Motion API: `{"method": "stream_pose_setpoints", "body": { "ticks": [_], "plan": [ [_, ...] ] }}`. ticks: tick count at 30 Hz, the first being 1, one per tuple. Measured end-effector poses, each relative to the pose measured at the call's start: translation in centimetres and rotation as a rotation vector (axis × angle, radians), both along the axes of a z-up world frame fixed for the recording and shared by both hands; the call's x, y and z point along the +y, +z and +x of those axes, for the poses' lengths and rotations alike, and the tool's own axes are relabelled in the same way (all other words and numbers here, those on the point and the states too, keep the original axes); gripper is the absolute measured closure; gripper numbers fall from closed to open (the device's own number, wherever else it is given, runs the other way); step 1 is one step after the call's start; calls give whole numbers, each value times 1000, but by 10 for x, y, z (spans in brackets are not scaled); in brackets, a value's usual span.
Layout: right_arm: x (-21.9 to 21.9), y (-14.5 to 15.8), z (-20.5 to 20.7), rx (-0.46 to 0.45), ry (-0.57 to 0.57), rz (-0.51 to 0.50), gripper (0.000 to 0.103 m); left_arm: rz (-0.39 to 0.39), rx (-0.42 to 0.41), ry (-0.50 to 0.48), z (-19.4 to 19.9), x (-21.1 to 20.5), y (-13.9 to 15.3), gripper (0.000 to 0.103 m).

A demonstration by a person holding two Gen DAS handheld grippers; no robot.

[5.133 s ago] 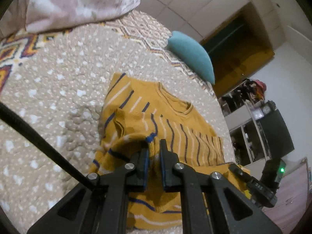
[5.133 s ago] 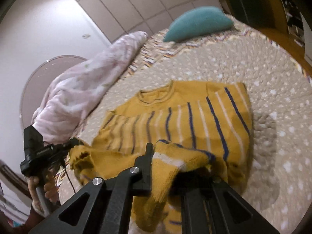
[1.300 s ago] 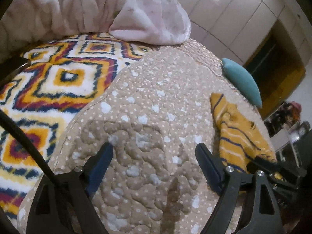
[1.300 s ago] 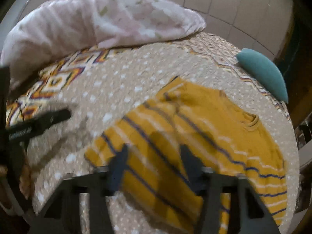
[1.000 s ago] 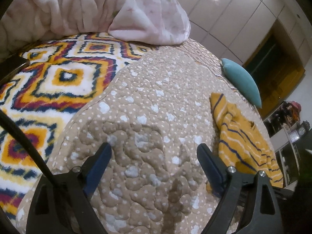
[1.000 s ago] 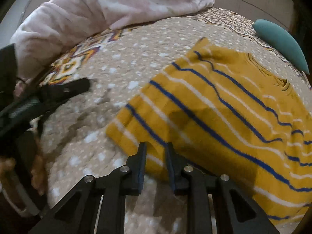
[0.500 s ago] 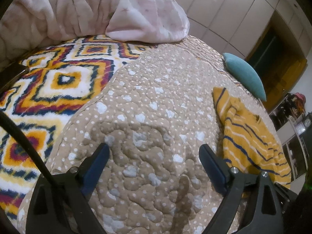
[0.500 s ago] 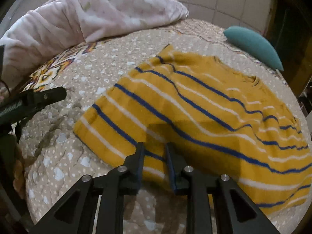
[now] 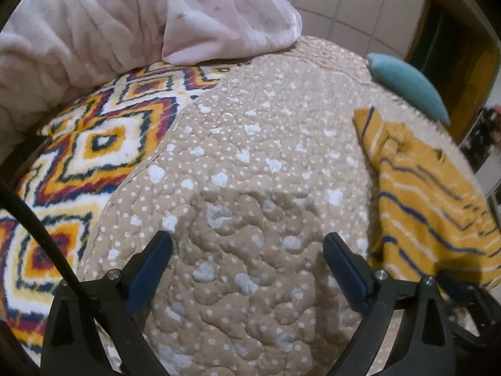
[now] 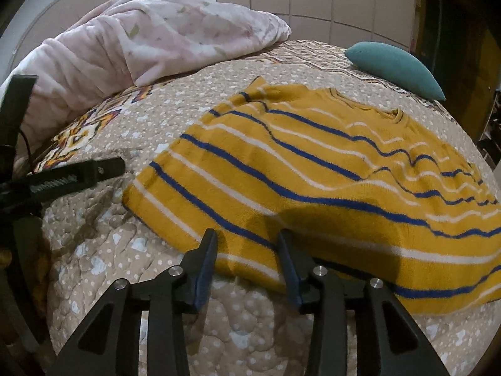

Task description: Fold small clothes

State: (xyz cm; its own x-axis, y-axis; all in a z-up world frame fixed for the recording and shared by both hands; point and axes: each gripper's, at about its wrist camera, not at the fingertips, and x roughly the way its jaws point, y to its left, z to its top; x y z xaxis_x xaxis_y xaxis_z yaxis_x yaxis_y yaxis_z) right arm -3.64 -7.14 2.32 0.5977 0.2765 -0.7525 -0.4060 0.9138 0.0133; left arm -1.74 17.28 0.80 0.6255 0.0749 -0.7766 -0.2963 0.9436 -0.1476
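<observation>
The yellow striped sweater (image 10: 313, 169) is laid folded on the bed (image 9: 250, 163). Left claw (image 9: 247, 250) and right claw (image 10: 247, 250) are spread, nothing pinched.

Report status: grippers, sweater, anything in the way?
Left gripper open, over bare quilt. Right gripper open at striped sweater hem, holding nothing. Sweater lies flat on the quilt. Nothing blocking.

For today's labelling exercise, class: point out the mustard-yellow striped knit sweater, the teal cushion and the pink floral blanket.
Mustard-yellow striped knit sweater (image 10: 313, 169): right wrist view, middle of its striped body.
Teal cushion (image 10: 394, 67): right wrist view, centre of its top surface.
Pink floral blanket (image 9: 131, 22): left wrist view, middle of the bunched folds.
</observation>
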Motion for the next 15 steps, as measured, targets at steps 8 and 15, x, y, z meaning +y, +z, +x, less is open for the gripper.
{"method": "stream_pose_setpoints", "body": {
  "ticks": [8,15],
  "plan": [
    [-16,-3,-22,2,33,82,36,92,48,3,6,-10,-4,6],
    [-5,-5,-27,-24,74,37,23,133,100,0,13,-15,-7,0]
  ]
}}
